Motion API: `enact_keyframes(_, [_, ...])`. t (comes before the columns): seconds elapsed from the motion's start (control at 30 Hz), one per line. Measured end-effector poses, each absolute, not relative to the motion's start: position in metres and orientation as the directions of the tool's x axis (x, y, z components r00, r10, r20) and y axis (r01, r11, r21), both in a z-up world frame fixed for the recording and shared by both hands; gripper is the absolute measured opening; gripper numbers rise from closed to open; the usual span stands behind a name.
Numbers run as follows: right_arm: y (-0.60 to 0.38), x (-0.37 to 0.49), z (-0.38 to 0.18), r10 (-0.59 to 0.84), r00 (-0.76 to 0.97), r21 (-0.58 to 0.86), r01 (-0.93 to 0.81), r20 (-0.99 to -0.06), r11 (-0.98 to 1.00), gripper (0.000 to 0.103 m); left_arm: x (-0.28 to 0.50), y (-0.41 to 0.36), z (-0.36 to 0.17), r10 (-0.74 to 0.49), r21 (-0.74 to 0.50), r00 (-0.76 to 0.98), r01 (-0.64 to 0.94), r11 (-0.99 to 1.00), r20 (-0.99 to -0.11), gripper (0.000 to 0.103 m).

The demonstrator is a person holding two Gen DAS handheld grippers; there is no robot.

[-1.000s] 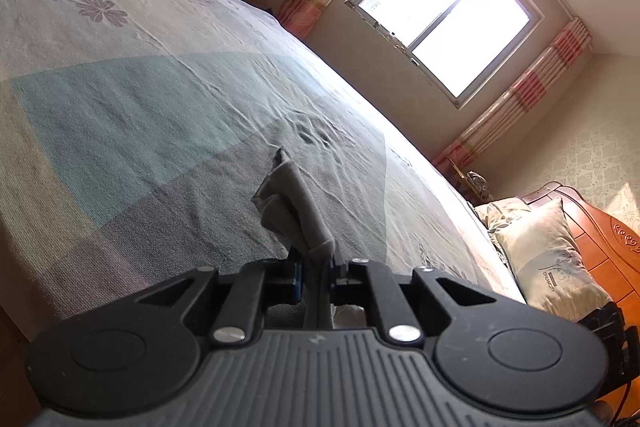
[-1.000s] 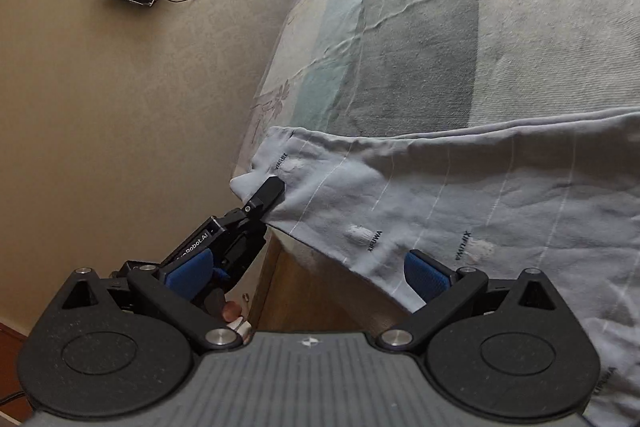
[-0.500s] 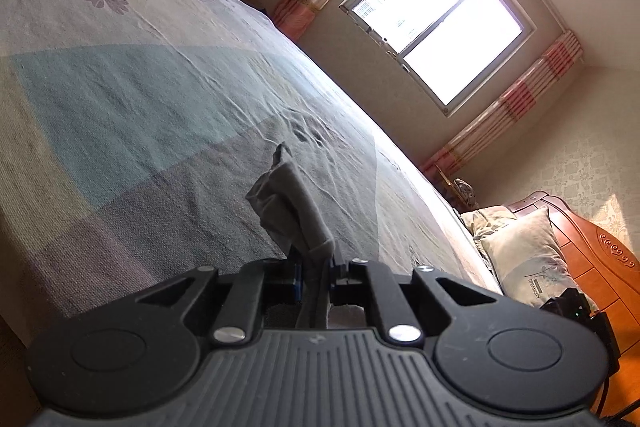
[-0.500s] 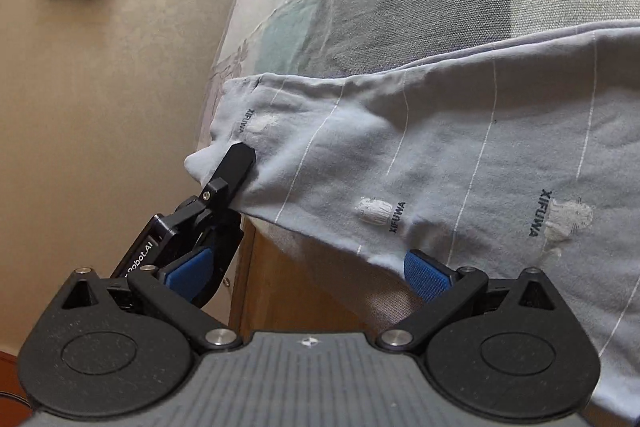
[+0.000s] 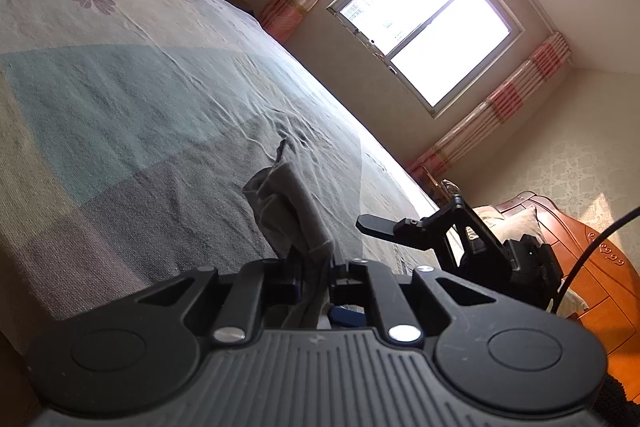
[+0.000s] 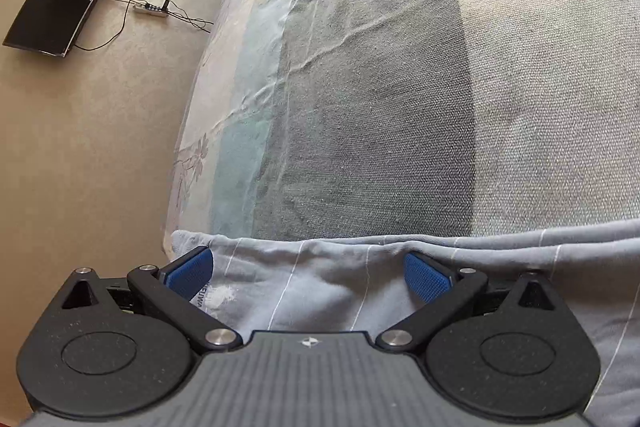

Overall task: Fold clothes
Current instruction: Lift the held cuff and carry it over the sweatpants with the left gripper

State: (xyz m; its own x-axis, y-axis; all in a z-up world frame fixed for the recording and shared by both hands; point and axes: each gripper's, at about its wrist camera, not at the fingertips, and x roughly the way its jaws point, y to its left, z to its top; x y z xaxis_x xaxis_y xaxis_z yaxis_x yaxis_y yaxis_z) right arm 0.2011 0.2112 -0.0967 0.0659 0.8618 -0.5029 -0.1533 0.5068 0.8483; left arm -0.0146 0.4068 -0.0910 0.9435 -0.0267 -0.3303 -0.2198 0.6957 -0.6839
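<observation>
The grey garment (image 6: 328,283), light blue-grey with thin white stripes and small printed marks, lies along the near edge of the bed (image 6: 380,115), one end bunched up and rising off the bedspread in the left wrist view. The left gripper (image 5: 312,267) is clenched on that bunched corner, cloth squeezed between its fingers and standing up in a crumpled peak. The right gripper (image 6: 308,267) hangs over the flat part with its blue pads (image 6: 424,275) spread wide, cloth lying between them but not pinched. How much of the garment runs past the right edge of the view is hard to judge. The risks I see: the left grasp sits on a wad rather than a clean hem, so lifting could drag layers unevenly and leave a skewed crease; if the right pads close where they are, they may gather a pleat mid-panel instead of an edge; and the garment lies near the mattress side, so a pull toward the person might slide it off.
</observation>
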Motion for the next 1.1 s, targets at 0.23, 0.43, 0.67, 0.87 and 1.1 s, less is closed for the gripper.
enact_keyframes(0.23, [0.179, 0.195, -0.076, 0.858, 0.096, 0.83, -0.218, -0.505, 0.514, 0.103, -0.014, 0.397, -0.074, -0.043, -0.676, 0.95, -0.187, 0.713, -0.309, 0.009])
enact_keyframes(0.43, [0.085, 0.159, -0.043, 0.782, 0.214, 0.718, -0.312, -0.585, 0.622, 0.103, -0.008, 0.375, -0.052, -0.081, -0.646, 0.954, -0.132, 0.752, -0.289, 0.009])
enact_keyframes(0.67, [-0.029, 0.117, -0.046, 0.694, 0.342, 0.674, -0.198, -0.633, 0.712, 0.103, 0.002, 0.34, -0.035, -0.143, -0.609, 0.945, -0.07, 0.79, -0.295, 0.009])
enact_keyframes(0.87, [-0.083, 0.093, -0.05, 0.666, 0.419, 0.696, -0.106, -0.617, 0.711, 0.103, 0.017, 0.309, -0.026, -0.194, -0.576, 0.927, -0.027, 0.817, -0.32, 0.009])
enact_keyframes(1.1, [-0.106, 0.085, -0.048, 0.656, 0.452, 0.702, -0.087, -0.604, 0.707, 0.103, 0.033, 0.271, -0.031, -0.245, -0.508, 0.892, 0.019, 0.861, -0.381, 0.009])
